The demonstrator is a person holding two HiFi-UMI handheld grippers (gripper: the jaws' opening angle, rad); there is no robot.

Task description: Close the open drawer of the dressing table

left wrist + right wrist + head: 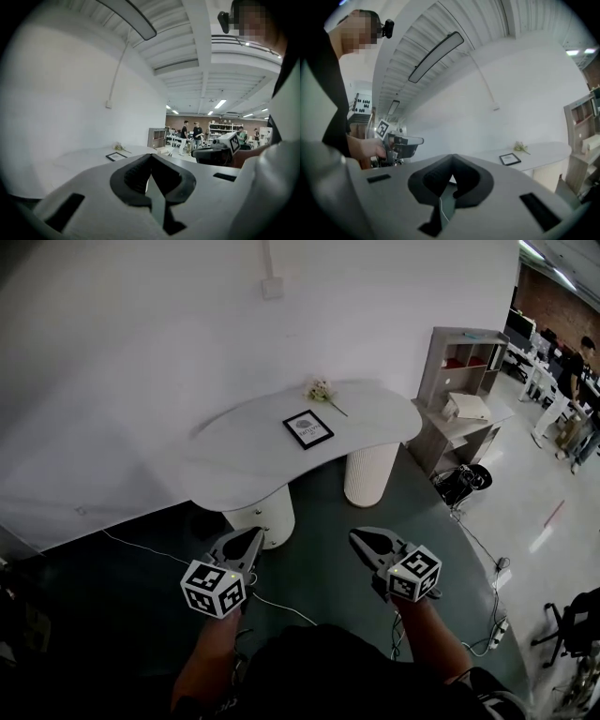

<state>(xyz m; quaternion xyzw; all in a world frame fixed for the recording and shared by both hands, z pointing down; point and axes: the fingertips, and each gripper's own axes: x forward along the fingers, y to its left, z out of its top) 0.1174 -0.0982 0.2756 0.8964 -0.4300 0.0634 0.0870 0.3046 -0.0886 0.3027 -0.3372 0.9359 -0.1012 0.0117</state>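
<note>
The white dressing table (253, 442) stands against the wall on two round pedestals, and I see no drawer standing open on it. A black picture frame (308, 428) and a small flower sprig (321, 390) lie on its top. Both grippers hang level in front of the table, short of its near edge. My left gripper (255, 534) is shut with nothing in it, its tips meeting in its own view (150, 157). My right gripper (357, 537) is shut and empty too (451, 159). Each gripper shows in the other's view: the right gripper (220, 149) and the left gripper (401, 140).
A grey shelf unit (461, 381) stands right of the table, with a black object (461, 484) on the floor before it. White cables (281, 607) trail over the dark floor under my hands. A wall socket (272, 287) sits above the table. People stand far off (191, 136).
</note>
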